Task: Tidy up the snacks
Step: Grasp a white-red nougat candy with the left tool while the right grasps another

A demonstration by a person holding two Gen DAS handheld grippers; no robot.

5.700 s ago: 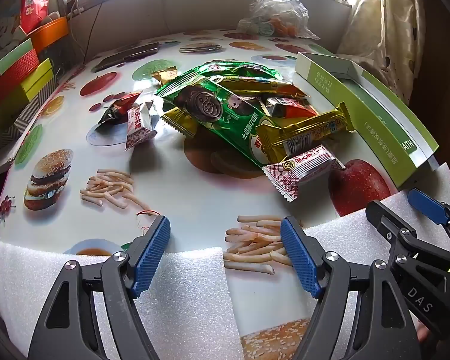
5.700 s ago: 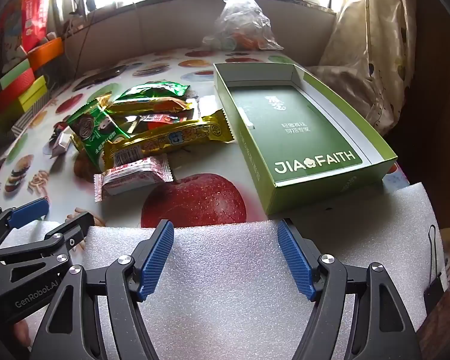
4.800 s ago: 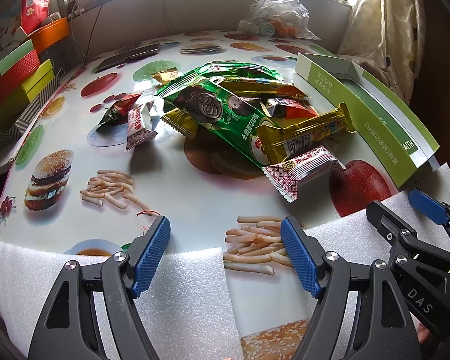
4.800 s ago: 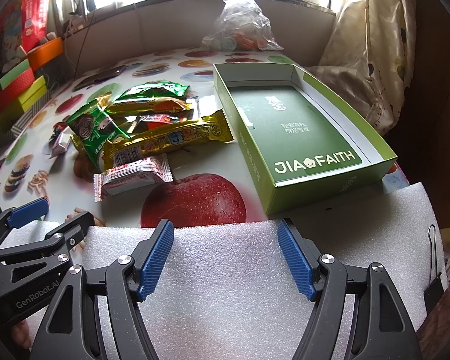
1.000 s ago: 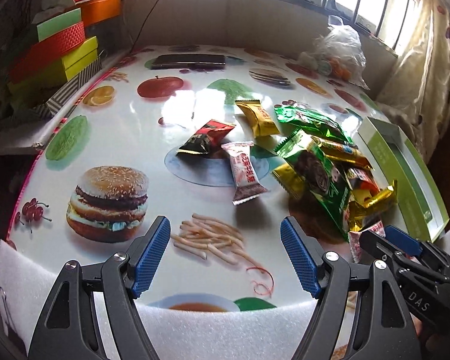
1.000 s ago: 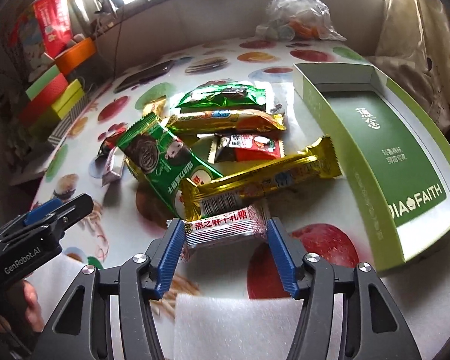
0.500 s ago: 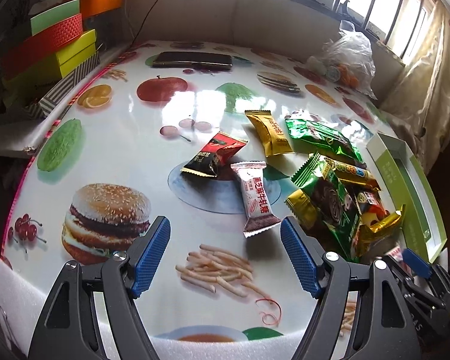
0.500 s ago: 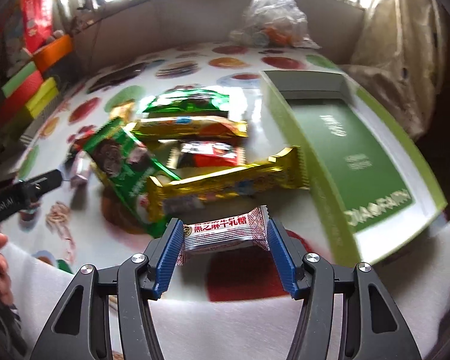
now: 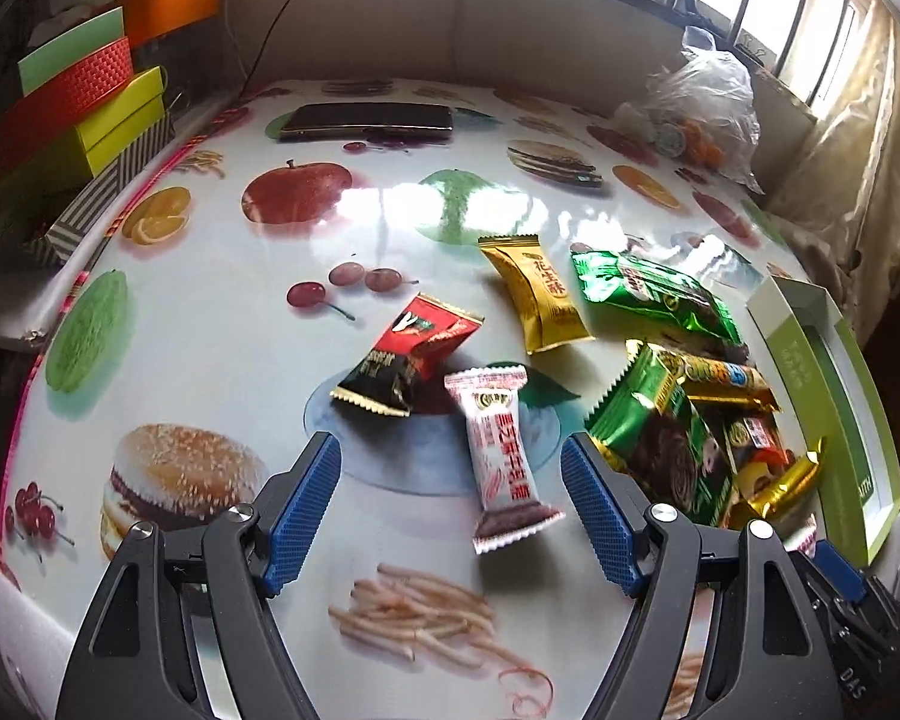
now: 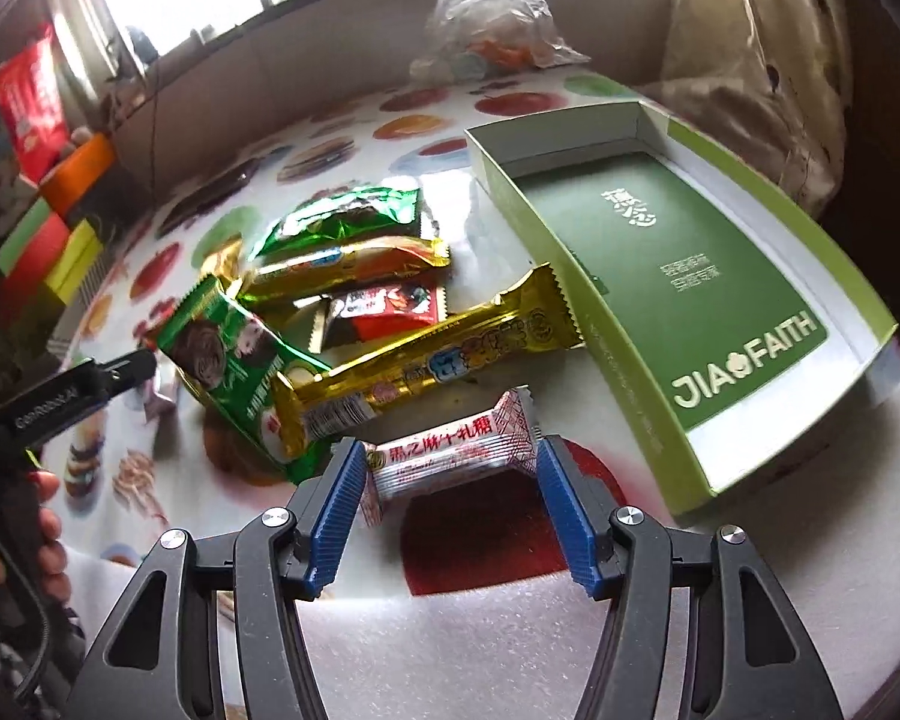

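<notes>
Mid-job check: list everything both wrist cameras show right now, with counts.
Nougat packets: two, white-red; one in the right tool, one under the left tool.
Long bar: one, gold, atop the pile.
Cookie packets: two, green, in the pile.
Small packets: red-black, gold, both loose at mid-table; red-black in the pile.
Box: one, green, open, on the right.
Plastic bag: one, clear, far edge.
Stacked boxes: several, bright, on the left.
Table: fruit print.
Left tool: open.
Right tool: shut on a packet.
</notes>
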